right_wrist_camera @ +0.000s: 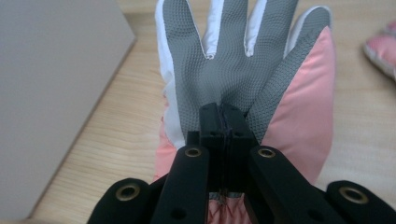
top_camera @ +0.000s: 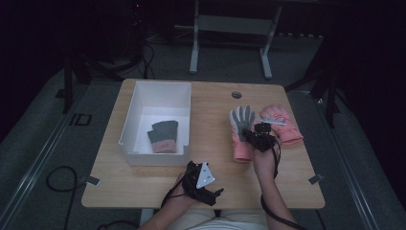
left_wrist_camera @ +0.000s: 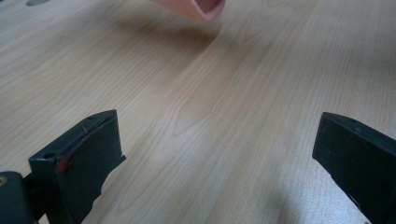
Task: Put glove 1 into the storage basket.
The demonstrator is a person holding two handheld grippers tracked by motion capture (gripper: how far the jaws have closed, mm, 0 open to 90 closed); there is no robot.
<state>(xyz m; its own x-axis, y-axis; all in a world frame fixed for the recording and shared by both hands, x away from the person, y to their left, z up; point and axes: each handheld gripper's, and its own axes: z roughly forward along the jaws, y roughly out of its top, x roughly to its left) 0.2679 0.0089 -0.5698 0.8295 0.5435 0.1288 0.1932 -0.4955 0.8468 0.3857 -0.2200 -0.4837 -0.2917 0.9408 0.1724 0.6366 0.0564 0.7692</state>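
Dim floor and table legs frame a pale wooden table (top_camera: 210, 103). At its right half, the right gripper (right_wrist_camera: 223, 114) has its jaws pressed together on the grey palm of a pink glove (right_wrist_camera: 299, 107), pinching the fabric. Just beside it to the right lies a second pink glove (top_camera: 282, 123). Near the table's front edge, the left gripper (top_camera: 203, 184) holds its jaws wide apart over bare wood. Further left, a white bin (top_camera: 139, 103) contains a grey glove (top_camera: 163, 136).
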